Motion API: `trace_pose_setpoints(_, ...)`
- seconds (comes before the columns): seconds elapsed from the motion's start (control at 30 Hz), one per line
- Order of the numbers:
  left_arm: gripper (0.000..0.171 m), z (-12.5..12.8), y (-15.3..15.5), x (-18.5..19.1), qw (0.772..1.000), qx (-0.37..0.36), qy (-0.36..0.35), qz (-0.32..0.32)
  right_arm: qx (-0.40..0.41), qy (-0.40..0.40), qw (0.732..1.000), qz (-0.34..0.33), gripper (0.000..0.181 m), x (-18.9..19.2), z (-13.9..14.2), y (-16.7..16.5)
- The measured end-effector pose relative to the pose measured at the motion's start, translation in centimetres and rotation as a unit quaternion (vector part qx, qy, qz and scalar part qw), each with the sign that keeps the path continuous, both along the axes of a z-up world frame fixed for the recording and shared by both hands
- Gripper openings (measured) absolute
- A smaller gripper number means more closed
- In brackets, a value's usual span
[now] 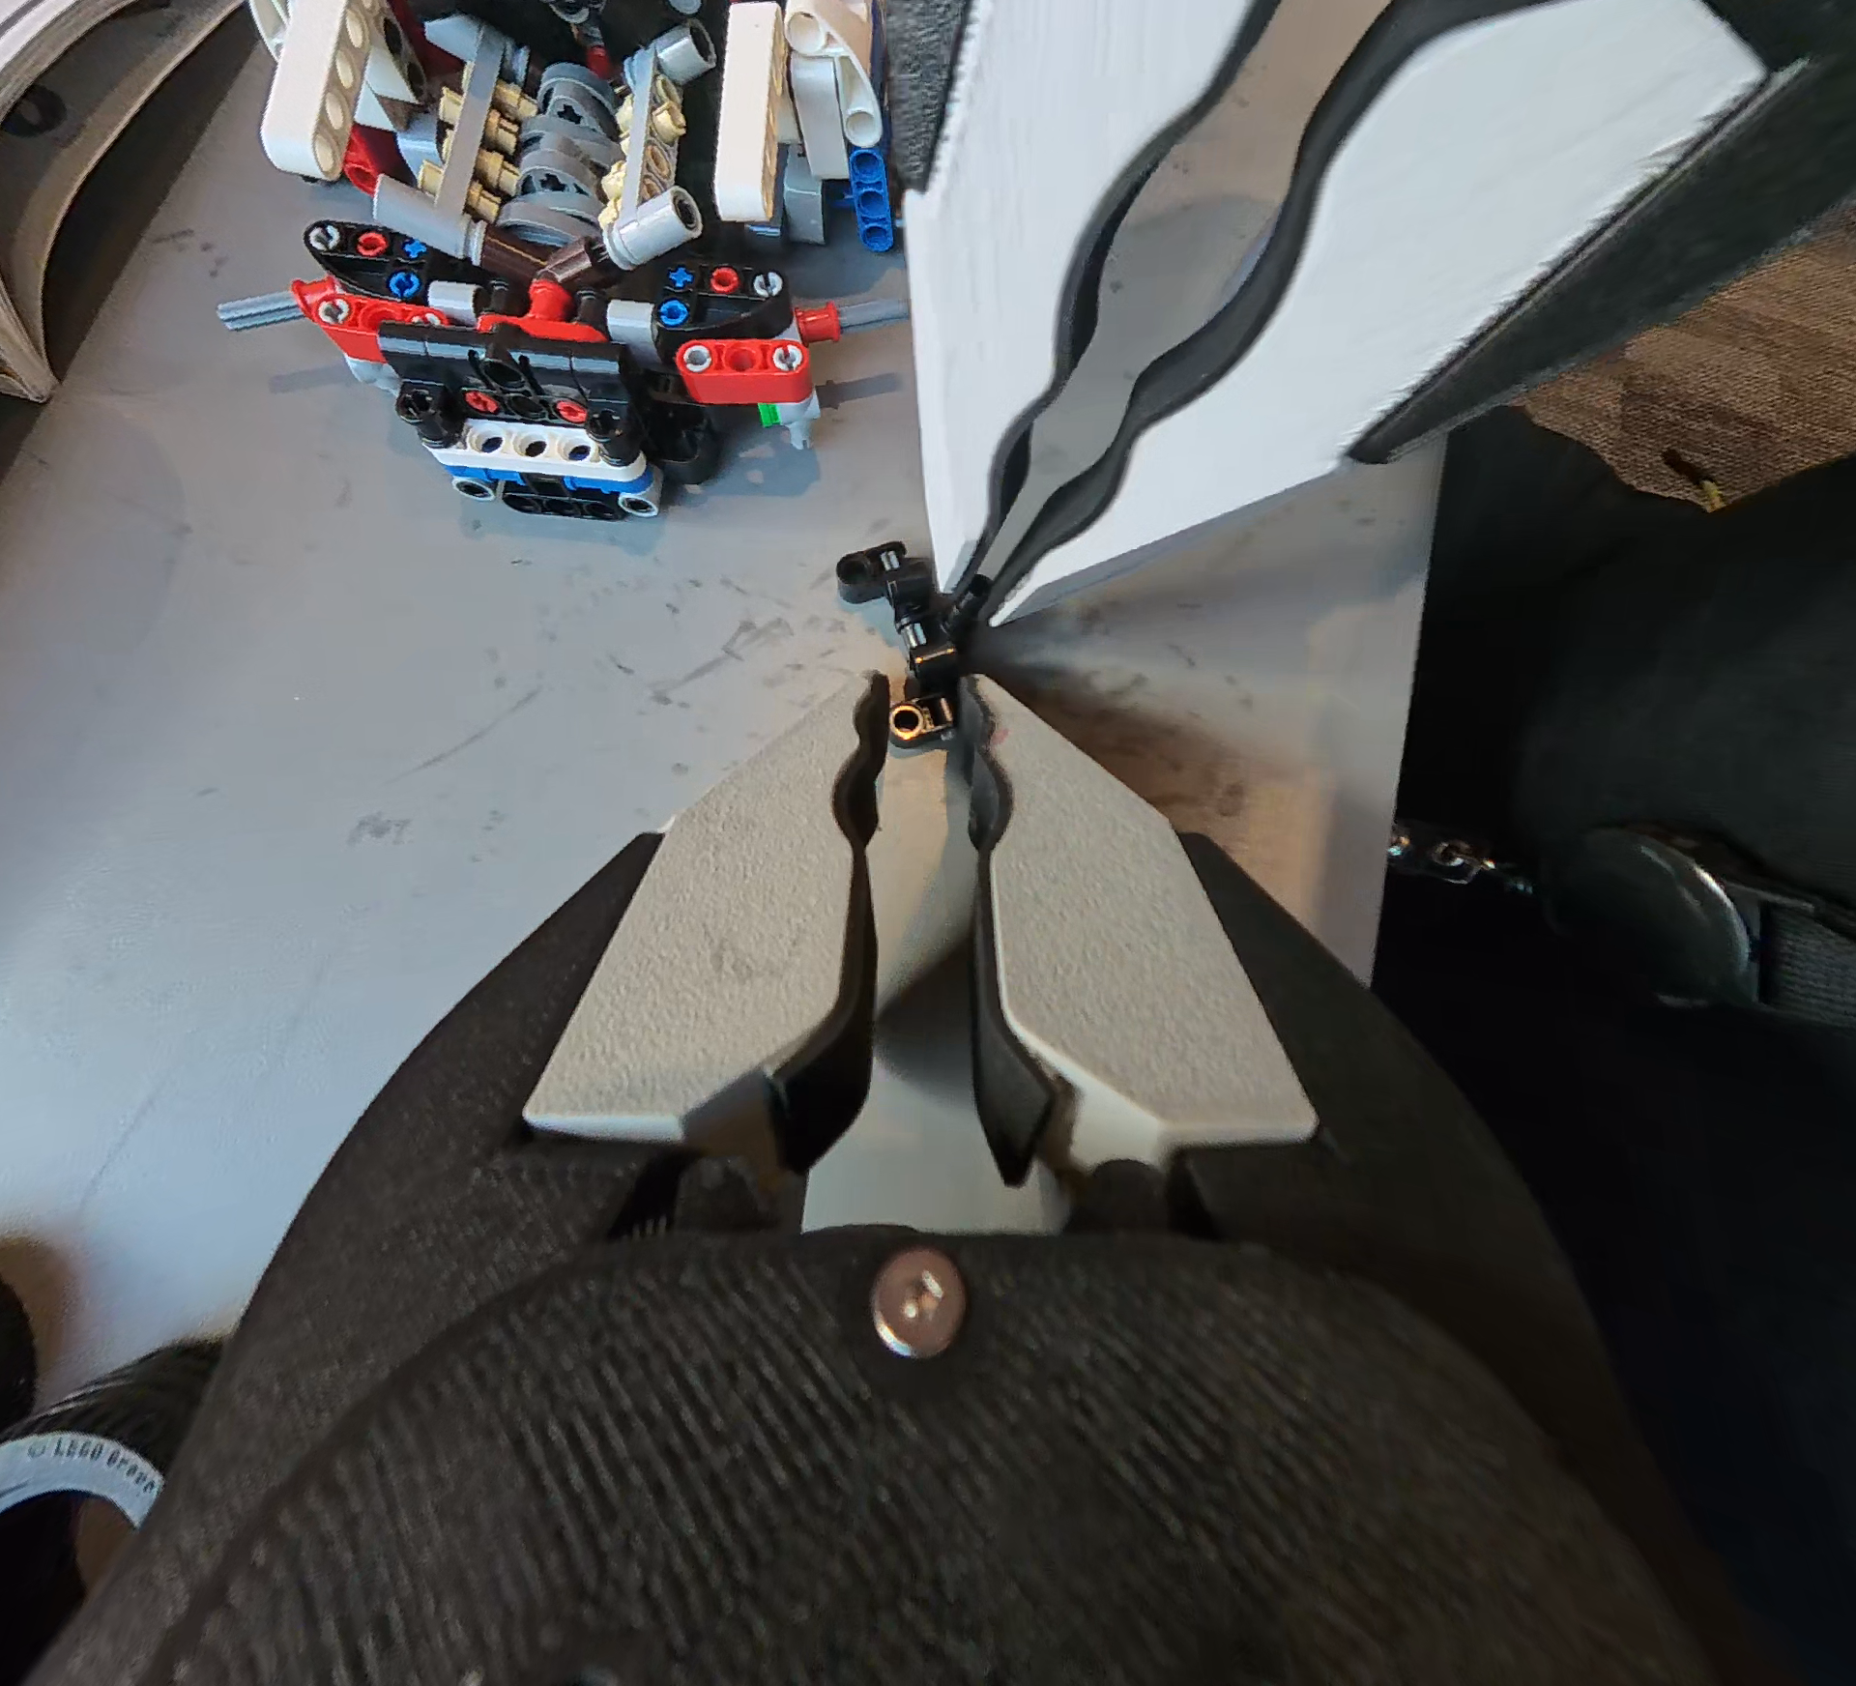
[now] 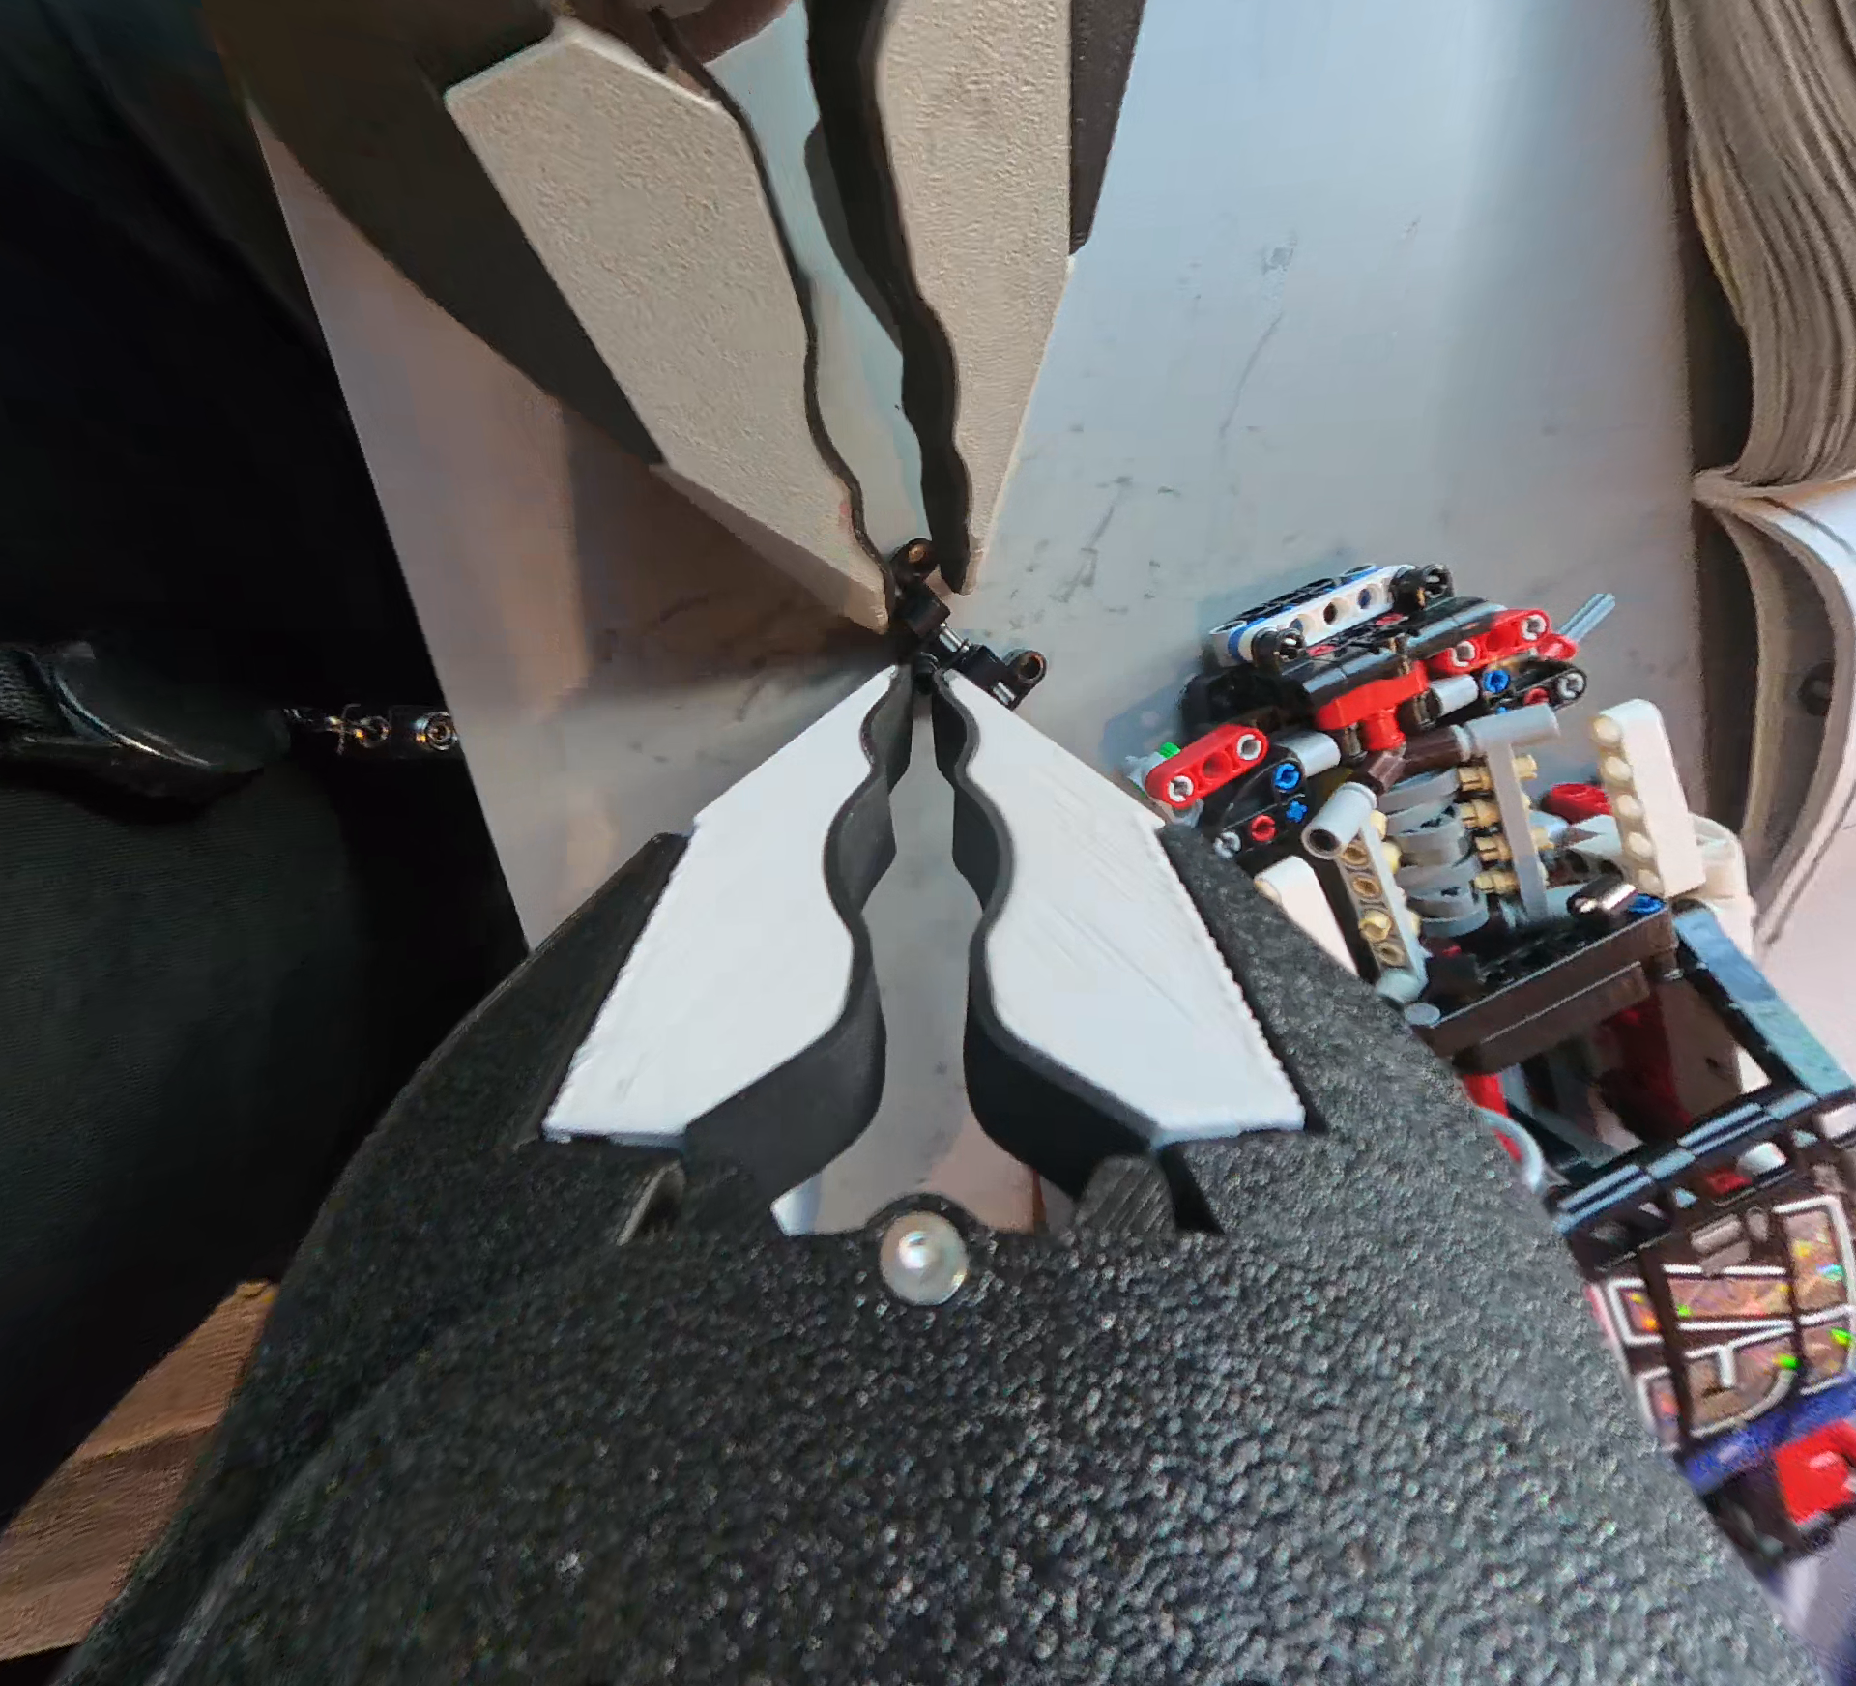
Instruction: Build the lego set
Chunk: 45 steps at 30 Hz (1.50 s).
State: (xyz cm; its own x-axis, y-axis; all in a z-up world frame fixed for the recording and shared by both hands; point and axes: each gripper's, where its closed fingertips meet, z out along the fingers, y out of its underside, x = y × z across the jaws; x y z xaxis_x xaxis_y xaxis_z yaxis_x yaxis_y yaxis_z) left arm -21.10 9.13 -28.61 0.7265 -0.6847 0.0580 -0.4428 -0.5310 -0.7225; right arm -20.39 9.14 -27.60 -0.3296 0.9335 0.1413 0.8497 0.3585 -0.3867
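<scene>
Above the grey bench (image 1: 402, 834), close to its near edge, the two tongs meet tip to tip over a tiny black connector assembly (image 1: 909, 623); the left tongs (image 1: 929, 719) pinch its lower end, a small black piece with a round hole, while the right tongs (image 2: 919, 684) are pressed together on its upper part, from which a short elbow with a pin hole juts sideways; both pairs grip only by their very tips. That, by my reckoning, is the main hazard; with so little of the pad on such a small part, any twist or uneven push while mating the pieces could make one end pivot or squirt out; the assembly is held just off the bench beside its edge, so a dropped piece could roll over onto the dark floor below and be lost. A second risk is misalignment; if the two halves are not in line when pushed, the pin may jam or seat only partly, though whether it is already fully seated I cannot tell. Well apart, farther along the bench, stands the partly built lego model (image 1: 542, 161), red, black, white and grey; an open instruction booklet (image 2: 1788, 232) lies beyond it; a wide swing of either tongs could knock loose beams off the model.
</scene>
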Motion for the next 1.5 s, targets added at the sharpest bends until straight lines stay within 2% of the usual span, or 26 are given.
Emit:
trace_pose_setpoints(0.03, 0.011, 0.0, 0.0, 0.0, 1.000, 0.000, 0.000, 0.000, -0.015, -0.003, 1.000, -0.012, 0.003, 0.0, 0.0, 0.0)
trace_pose_setpoints(0.13, 0.011, 0.0, 0.0, 0.0, 1.000, 0.006, 0.007, 0.001, -0.058, -0.006, 0.996, -0.064, 0.003, -0.1, 0.0, 0.0)
trace_pose_setpoints(0.23, 0.011, 0.0, 0.0, 0.0, 1.000, 0.007, 0.009, 0.005, -0.049, 0.001, 0.995, -0.090, 0.003, -0.2, 0.0, 0.0)
trace_pose_setpoints(0.33, 0.008, 0.1, 0.0, 0.2, 1.000, 0.008, 0.003, 0.002, 0.002, -0.007, 0.999, -0.045, 0.003, -0.4, -0.1, -0.1)
trace_pose_setpoints(0.43, 0.008, 0.1, 0.0, 0.1, 1.000, -0.002, -0.005, 0.003, 0.004, -0.014, 1.000, -0.007, 0.003, -0.4, -0.1, 0.0)
trace_pose_setpoints(0.6, 0.008, 0.0, 0.1, -0.2, 1.000, -0.011, -0.014, 0.010, -0.081, -0.005, 0.995, -0.063, 0.003, -1.0, -0.3, 0.1)
trace_pose_setpoints(0.8, 0.008, 0.0, 0.2, -0.2, 1.000, -0.011, -0.016, 0.011, -0.110, 0.038, 0.990, -0.084, 0.004, -1.0, -0.2, 0.3)
trace_pose_setpoints(0.9, 0.008, 0.0, 0.2, -0.2, 1.000, -0.011, -0.016, 0.010, -0.079, 0.072, 0.991, -0.078, 0.003, -0.8, 0.0, 0.5)
trace_pose_setpoints(1.0, 0.008, 0.0, 0.3, -0.3, 1.000, -0.012, -0.017, 0.014, -0.082, 0.103, 0.988, -0.087, 0.002, -0.7, 0.1, 0.7)
trace_pose_setpoints(1.3, 0.008, 0.0, 0.2, -0.2, 1.000, -0.017, -0.022, 0.013, -0.042, 0.071, 0.995, -0.054, 0.000, -0.4, 0.0, 0.7)
trace_pose_setpoints(1.4, 0.008, 0.0, 0.2, -0.3, 0.999, -0.019, -0.025, 0.014, -0.057, 0.092, 0.991, -0.078, 0.000, -0.3, -0.2, 1.2)
trace_pose_setpoints(1.5, 0.008, 0.0, 0.2, -0.2, 0.999, -0.024, -0.029, 0.013, -0.054, 0.093, 0.991, -0.074, 0.000, -0.4, -0.5, 0.8)
